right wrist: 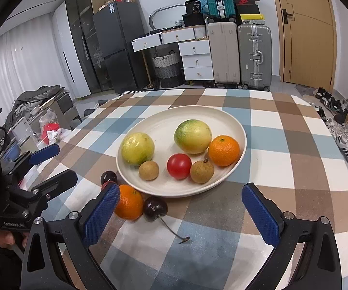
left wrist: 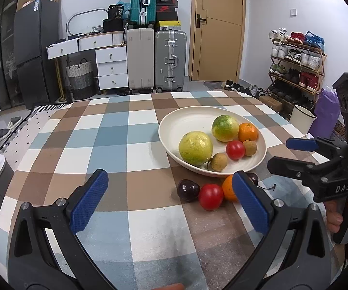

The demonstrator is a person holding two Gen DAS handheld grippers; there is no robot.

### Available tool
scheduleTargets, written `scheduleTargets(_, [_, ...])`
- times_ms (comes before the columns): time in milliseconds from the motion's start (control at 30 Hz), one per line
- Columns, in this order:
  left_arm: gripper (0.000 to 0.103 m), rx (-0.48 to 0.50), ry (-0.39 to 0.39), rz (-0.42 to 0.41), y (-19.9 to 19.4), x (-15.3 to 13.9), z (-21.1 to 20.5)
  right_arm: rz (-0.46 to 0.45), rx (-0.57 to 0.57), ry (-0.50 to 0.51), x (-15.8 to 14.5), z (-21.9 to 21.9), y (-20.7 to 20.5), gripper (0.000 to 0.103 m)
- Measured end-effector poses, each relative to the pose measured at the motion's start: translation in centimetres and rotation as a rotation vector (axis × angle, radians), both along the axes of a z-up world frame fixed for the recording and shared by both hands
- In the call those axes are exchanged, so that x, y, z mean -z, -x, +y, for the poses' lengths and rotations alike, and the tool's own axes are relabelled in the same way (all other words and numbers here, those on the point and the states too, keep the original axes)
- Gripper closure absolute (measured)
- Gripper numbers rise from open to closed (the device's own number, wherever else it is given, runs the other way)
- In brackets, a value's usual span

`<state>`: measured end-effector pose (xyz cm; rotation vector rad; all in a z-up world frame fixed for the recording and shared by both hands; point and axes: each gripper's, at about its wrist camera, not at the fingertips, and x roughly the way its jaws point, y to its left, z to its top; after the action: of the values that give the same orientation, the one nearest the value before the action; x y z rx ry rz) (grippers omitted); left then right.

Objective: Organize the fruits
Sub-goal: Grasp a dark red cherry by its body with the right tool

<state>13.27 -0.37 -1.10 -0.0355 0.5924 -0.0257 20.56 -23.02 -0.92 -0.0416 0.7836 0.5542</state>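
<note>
A table under a checked cloth of blue, brown and white squares [right wrist: 283, 130] stands in a room with suitcases, white drawers and a wooden door behind it. The left gripper [left wrist: 169, 200] has its blue-padded jaws spread wide with nothing between them; the right gripper [right wrist: 181, 215] is equally wide and empty. Just beyond the left jaws, on the cloth, lie a dark round plum-like fruit [left wrist: 188, 190], a red tomato [left wrist: 210, 196] and an orange mandarin [right wrist: 128, 201], touching in a row, with a dark stemmed cherry [right wrist: 155, 209] beside the mandarin. Past them sits a shallow cream oval plate [right wrist: 174, 118] holding two yellow-green round fruits [right wrist: 137, 148], a second mandarin [right wrist: 223, 150], a second tomato [right wrist: 179, 166] and two small brown longans [right wrist: 149, 170].
</note>
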Motion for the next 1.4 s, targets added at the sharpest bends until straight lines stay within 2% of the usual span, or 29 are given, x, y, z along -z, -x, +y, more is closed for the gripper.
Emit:
scheduleTargets(167, [0.001,0.003,-0.013,0.02,-0.3,0.4,-0.2,0.016,-0.013,0.023,0.4,0.2,0.1,0.001])
scheduleTargets(367, [0.001,-0.014,0.0,0.042,-0.8,0.7,0.2,0.081,0.006,0.072,1.9,-0.2,-0.9,0.001])
scheduleTargets(600, [0.001,-0.039,0.018,0.03,-0.8,0.6,0.8,0.095,-0.025,0.119,2.8,0.6,-0.8,0.006])
scheduleTargets(667, [0.001,-0.04,0.013,0.029,-0.8,0.6,0.8,0.099,-0.034,0.136,3.1,1.0,-0.8,0.009])
scheduleTargets(733, [0.001,-0.038,0.015,0.031,-0.8,0.7,0.8,0.107,-0.043,0.152,3.4,1.3,-0.8,0.018])
scheduleTargets(1000, [0.001,-0.044,0.012,0.034,-0.7,0.8,0.8,0.109,-0.073,0.17,3.5,1.9,-0.8,0.028])
scheduleTargets(1167, [0.001,-0.044,0.013,0.036,-0.8,0.8,0.8,0.139,-0.113,0.128,3.3,1.9,-0.8,0.043])
scheduleTargets(1233, [0.001,-0.043,0.012,0.036,-0.8,0.8,0.7,0.137,-0.136,0.122,3.2,2.1,-0.5,0.053])
scheduleTargets(1400, [0.001,-0.043,0.015,0.035,-0.8,0.8,0.8,0.123,-0.178,0.145,3.0,2.5,0.0,0.061])
